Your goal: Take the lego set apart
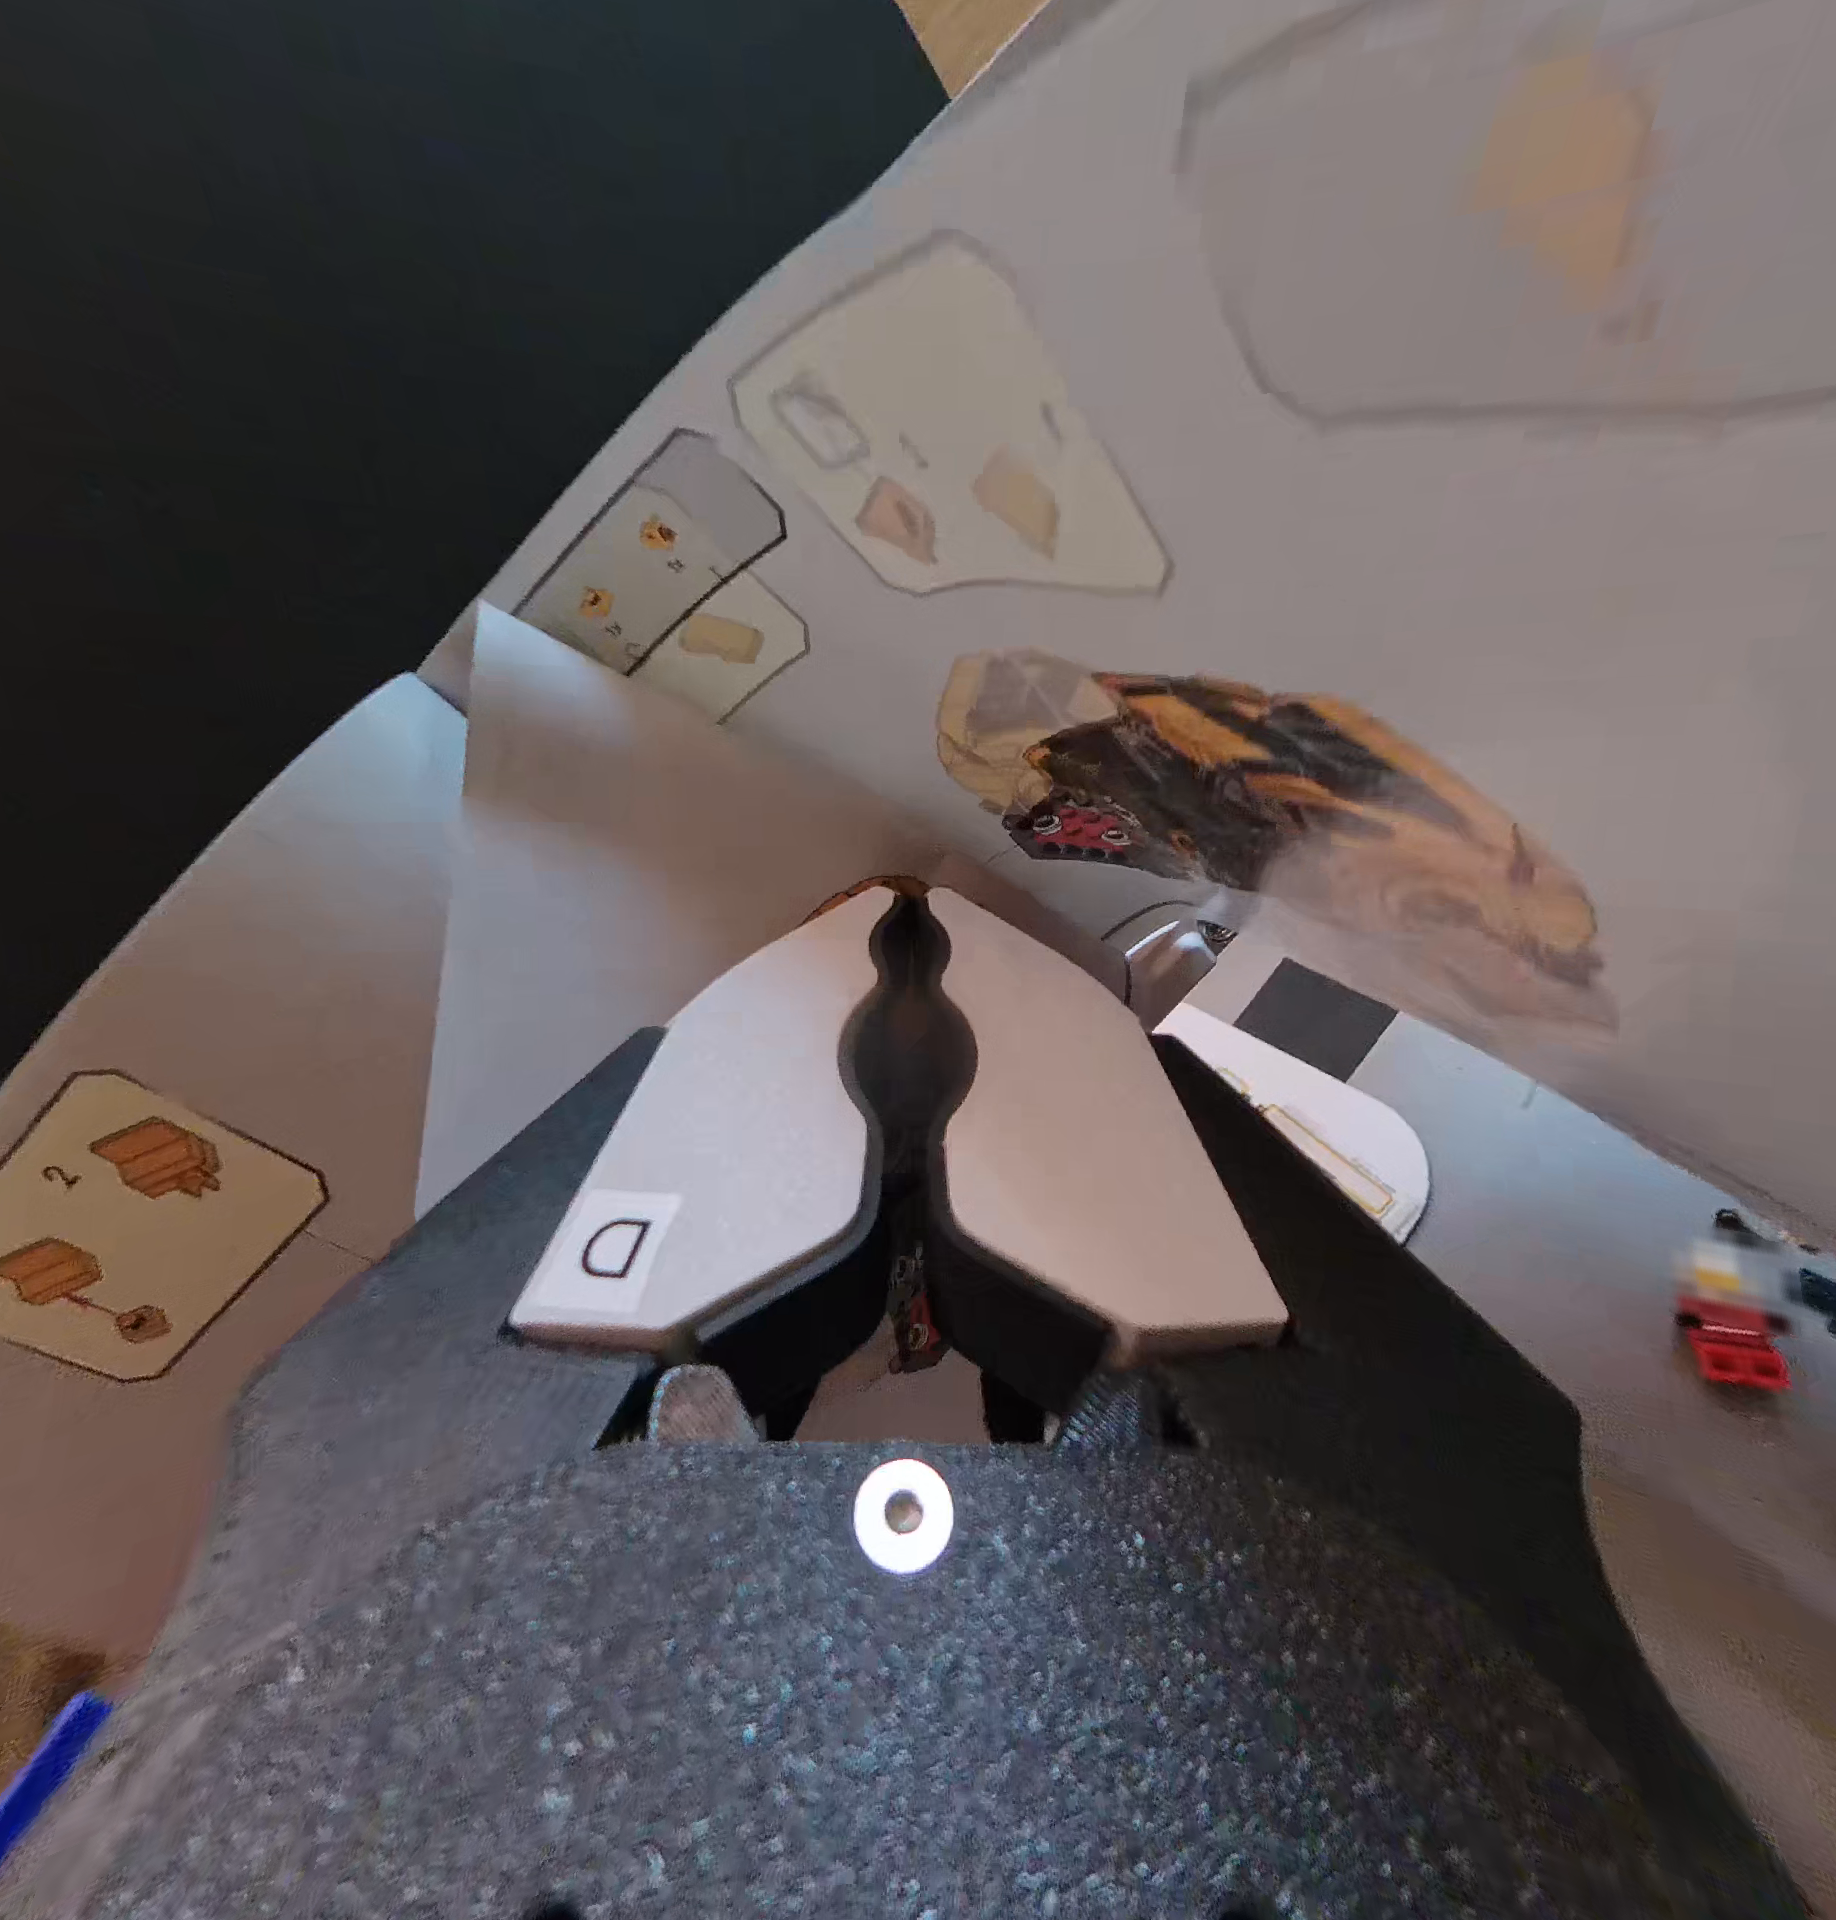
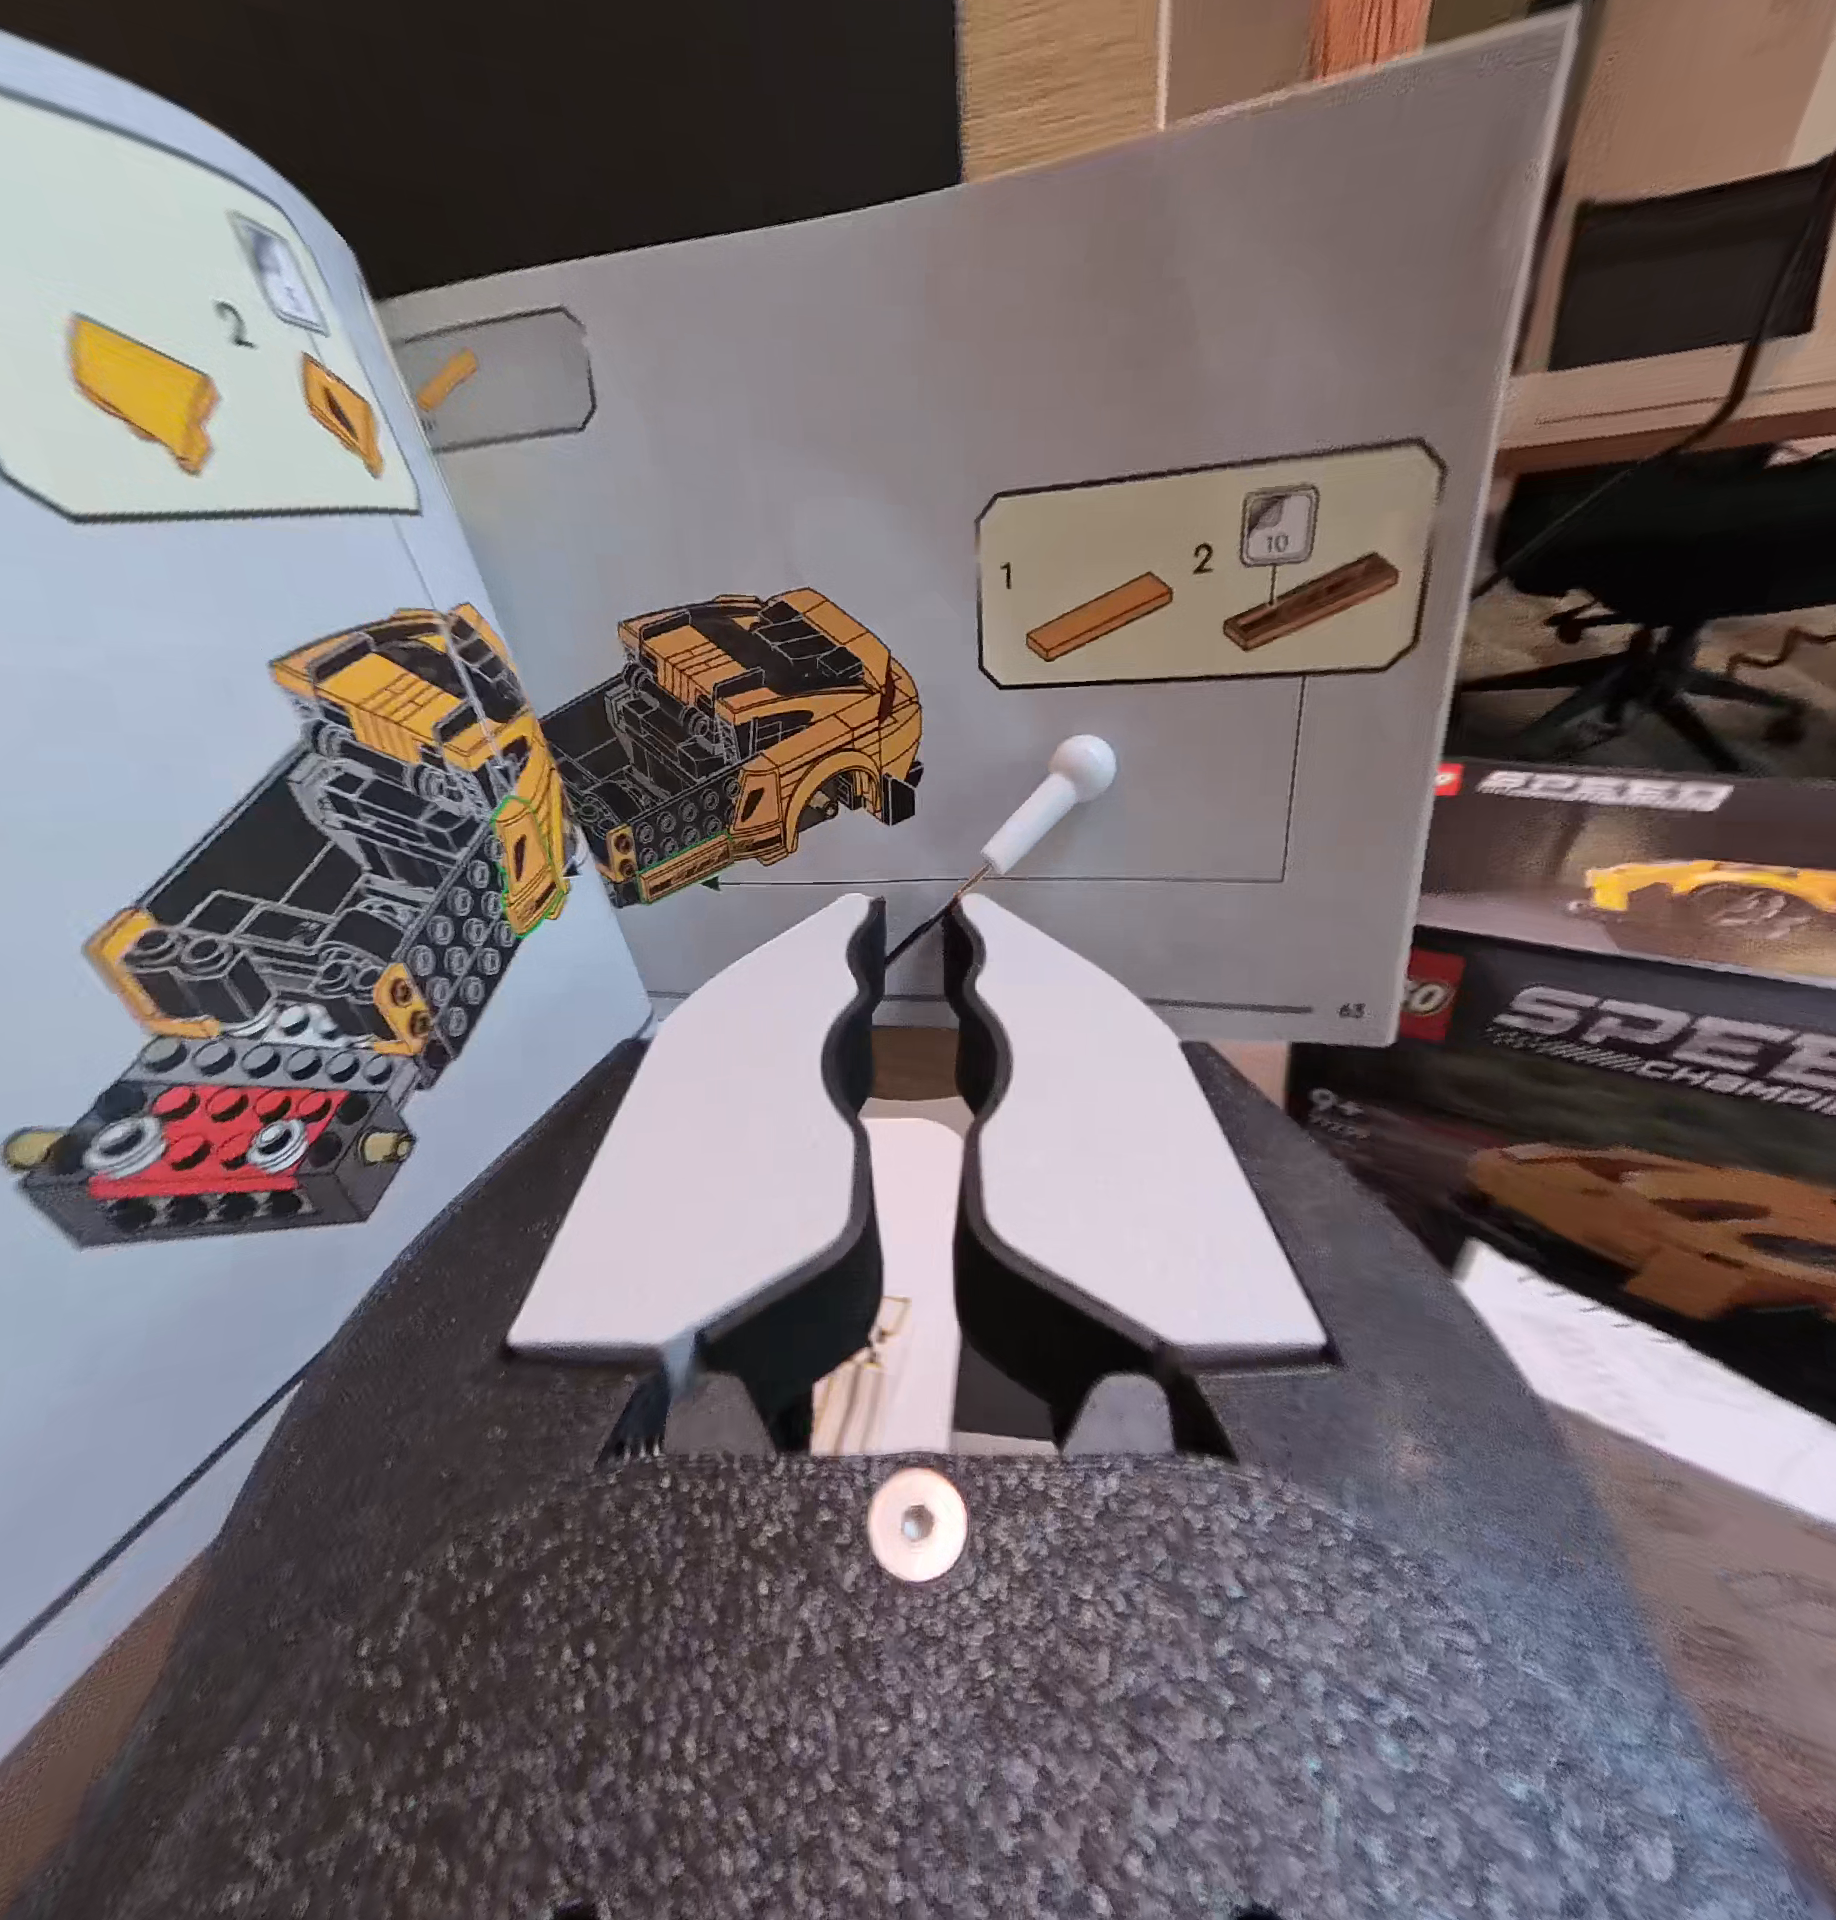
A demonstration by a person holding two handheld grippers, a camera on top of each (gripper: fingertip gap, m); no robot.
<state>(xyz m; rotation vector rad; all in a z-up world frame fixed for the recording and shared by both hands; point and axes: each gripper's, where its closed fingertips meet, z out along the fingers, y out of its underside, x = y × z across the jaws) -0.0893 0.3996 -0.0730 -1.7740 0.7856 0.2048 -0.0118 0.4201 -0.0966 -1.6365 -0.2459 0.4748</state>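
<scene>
My left gripper point(image 1: 906, 902) is shut, with its tips pinching a page of the open instruction booklet point(image 1: 633, 883), which bends up around them. A thin orange printed edge shows at the tips. Small red, black and white lego pieces point(image 1: 1729, 1340) lie on the table at the right. In the right wrist view, my right gripper point(image 2: 914, 914) has its jaws a little apart in front of the booklet's upright page point(image 2: 1101, 364). A thin pin with a white ball handle point(image 2: 1049, 800) slants across the gap and touches the right fingertip point(image 2: 971, 909). I cannot tell if it is gripped.
A curved booklet page point(image 2: 166, 727) rises at the left. Two stacked lego boxes point(image 2: 1641, 1039) stand at the right, with a black office chair point(image 2: 1672, 520) and shelves behind them. A white sheet with yellow outlines point(image 2: 872, 1351) lies under my right gripper. Spacing between my two grippers at the tips: around 9 centimeters.
</scene>
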